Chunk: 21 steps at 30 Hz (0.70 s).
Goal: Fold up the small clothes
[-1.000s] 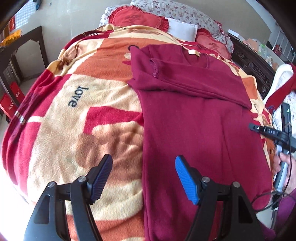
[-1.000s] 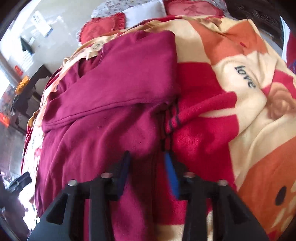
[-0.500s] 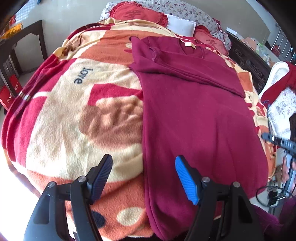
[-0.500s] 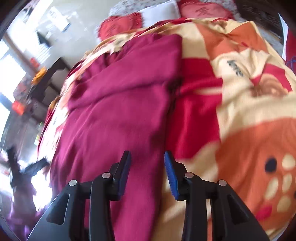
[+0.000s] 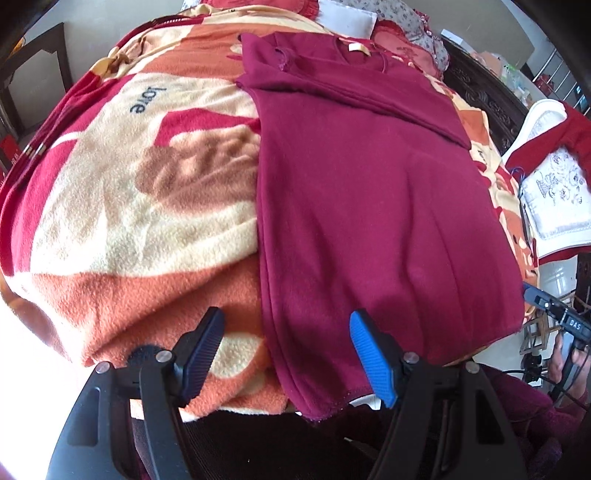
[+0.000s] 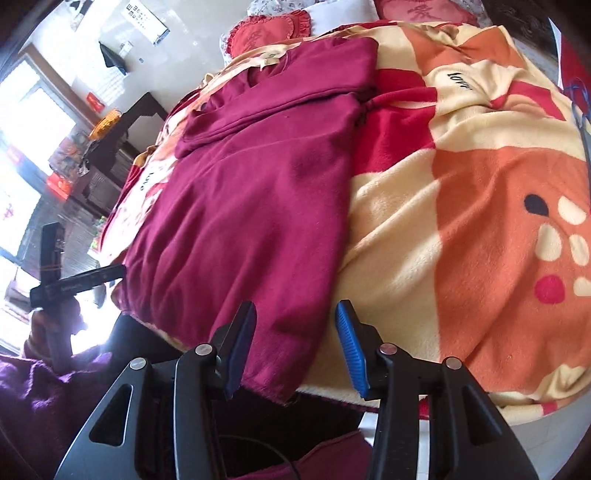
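A fleece blanket [image 5: 122, 192] in cream, orange and red covered the bed, with the word "love" printed on it toward the far left. At the far end lay red ruffled cushions [image 6: 266, 35] and a white pillow [image 5: 347, 18]. A dark carved bed frame [image 5: 487, 107] ran along the right side, and beyond it a white embroidered cloth [image 5: 554, 192] lay with red fabric around it. Against the left wall stood a dark wooden side table [image 6: 129, 114] carrying something orange [image 6: 105, 123], beneath an eye chart [image 6: 146, 18].
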Tool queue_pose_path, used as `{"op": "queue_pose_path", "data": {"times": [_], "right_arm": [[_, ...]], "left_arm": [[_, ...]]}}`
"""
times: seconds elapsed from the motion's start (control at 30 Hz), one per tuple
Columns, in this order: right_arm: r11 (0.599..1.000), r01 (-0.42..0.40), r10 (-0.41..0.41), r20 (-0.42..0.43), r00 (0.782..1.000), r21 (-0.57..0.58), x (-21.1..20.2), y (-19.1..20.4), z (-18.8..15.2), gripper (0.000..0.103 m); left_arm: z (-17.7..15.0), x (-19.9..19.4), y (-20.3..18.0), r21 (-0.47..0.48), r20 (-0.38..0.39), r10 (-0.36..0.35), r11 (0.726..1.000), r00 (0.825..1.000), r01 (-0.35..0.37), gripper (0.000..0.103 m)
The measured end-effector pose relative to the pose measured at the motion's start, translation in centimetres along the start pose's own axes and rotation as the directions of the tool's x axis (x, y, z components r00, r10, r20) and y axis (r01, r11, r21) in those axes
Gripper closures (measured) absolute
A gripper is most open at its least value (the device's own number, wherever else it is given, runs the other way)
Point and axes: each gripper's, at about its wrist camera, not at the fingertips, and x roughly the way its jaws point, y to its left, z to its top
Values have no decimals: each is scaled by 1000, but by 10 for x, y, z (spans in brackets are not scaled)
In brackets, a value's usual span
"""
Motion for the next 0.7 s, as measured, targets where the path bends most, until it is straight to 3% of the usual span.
{"op": "queue_pose_path", "data": {"times": [0.17, 0.43, 0.5, 0.63, 0.7], "right_arm": [[998, -19, 18, -26, 1000, -55, -3, 12, -2, 75], [997, -72, 71, -43, 997, -24, 1, 4, -4, 82], [995, -98, 97, -45, 994, -31, -1, 3, -5, 82], [994, -109, 108, -54, 993, -18, 13, 3, -4, 82], [993, -111, 109, -41, 993, -33, 11, 5, -5, 92]], "left_arm": [[-3, 0, -3, 6, -21, -63, 998, 998, 64, 45], [-2, 7, 3, -26, -51, -79, 997, 996, 78, 45], [-5, 11, 1, -23, -71, -106, 994, 992, 104, 46], [-6, 15, -11, 15, -77, -87, 996, 993, 89, 46], [-5, 16, -11, 12, -77, -89, 996, 993, 90, 47]]}}
